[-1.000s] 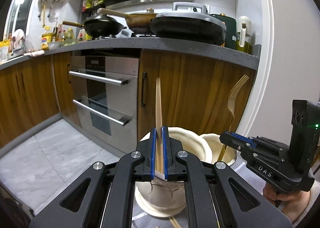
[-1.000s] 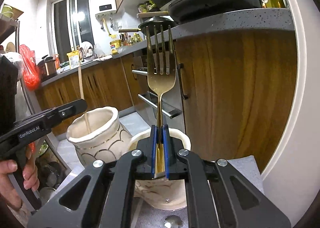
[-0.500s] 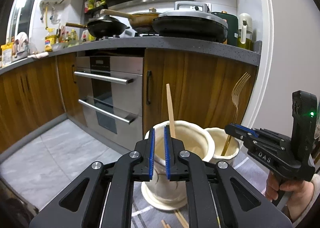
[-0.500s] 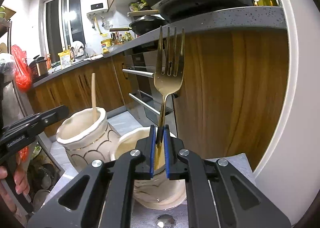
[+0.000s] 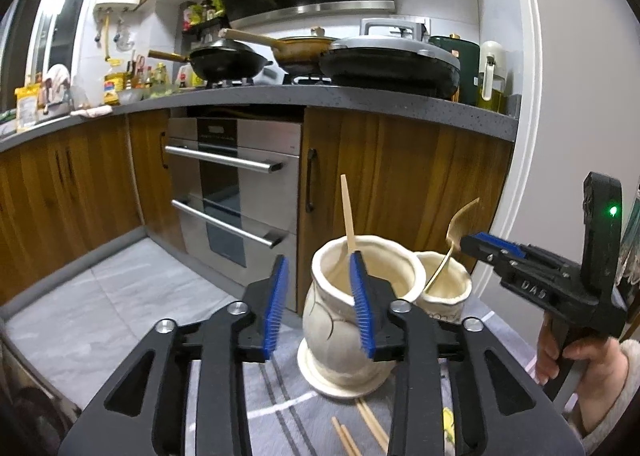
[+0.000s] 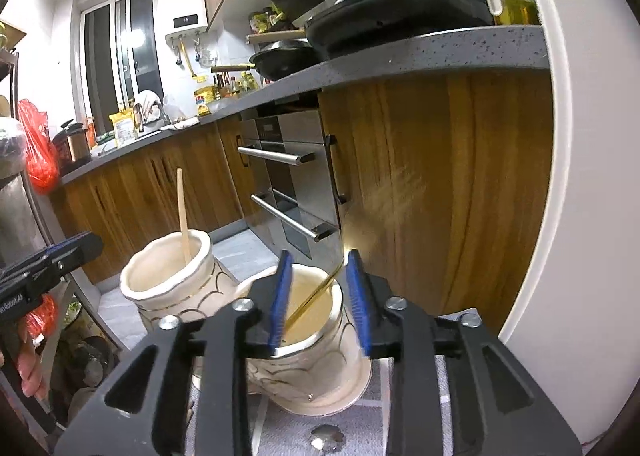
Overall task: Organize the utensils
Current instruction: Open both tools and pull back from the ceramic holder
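Note:
My left gripper point(image 5: 318, 306) is open and empty, just in front of a tall cream ceramic jar point(image 5: 352, 320). A wooden chopstick point(image 5: 347, 218) stands in that jar and leans on its rim. My right gripper point(image 6: 320, 296) is open above a smaller cream jar point(image 6: 320, 372). A gold fork point(image 6: 316, 292) leans inside the smaller jar, free of the pads, its head blurred. In the left wrist view the fork point(image 5: 454, 234) tilts out of the small jar point(image 5: 444, 284) beside the right gripper point(image 5: 486, 246). In the right wrist view the tall jar point(image 6: 168, 280) holds the chopstick point(image 6: 183, 212).
More chopsticks point(image 5: 360, 426) lie on the grey striped cloth point(image 5: 280, 396) in front of the tall jar. A spoon bowl point(image 6: 326, 438) lies on the cloth near the small jar. Wooden cabinets point(image 5: 400, 192) and an oven point(image 5: 236, 184) stand behind.
Both grippers opened. The left let go of the chopstick, which now stands in the tall jar. The right let go of the fork, which dropped and tipped to the right in the small jar.

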Demonstrator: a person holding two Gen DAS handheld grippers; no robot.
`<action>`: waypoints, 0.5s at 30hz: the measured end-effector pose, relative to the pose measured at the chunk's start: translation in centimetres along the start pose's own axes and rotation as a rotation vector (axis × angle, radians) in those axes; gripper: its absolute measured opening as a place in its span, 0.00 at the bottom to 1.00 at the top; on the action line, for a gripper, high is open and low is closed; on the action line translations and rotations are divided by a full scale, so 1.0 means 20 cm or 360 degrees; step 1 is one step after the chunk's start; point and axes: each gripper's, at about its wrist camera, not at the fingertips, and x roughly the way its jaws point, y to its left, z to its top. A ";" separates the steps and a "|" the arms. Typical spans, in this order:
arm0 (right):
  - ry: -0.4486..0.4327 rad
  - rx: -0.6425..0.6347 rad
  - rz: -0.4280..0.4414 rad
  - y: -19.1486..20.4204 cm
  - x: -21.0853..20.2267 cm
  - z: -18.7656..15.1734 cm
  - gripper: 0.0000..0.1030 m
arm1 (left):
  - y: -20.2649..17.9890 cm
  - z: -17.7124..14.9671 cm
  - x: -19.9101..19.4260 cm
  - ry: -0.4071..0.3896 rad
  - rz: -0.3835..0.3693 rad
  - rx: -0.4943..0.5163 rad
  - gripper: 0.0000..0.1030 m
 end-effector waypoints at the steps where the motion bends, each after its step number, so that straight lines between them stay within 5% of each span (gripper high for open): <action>1: 0.0004 0.0003 0.0003 -0.01 -0.01 0.00 0.44 | 0.00 -0.01 -0.02 0.0006 0.0013 0.0006 0.42; 7: 0.0058 -0.0024 0.0002 -0.02 -0.13 -0.05 0.69 | 0.00 -0.09 -0.08 0.0047 0.0073 0.0020 0.66; 15: 0.0185 -0.0070 0.0012 -0.02 -0.22 -0.15 0.84 | 0.02 -0.21 -0.16 0.0160 0.0102 -0.0007 0.78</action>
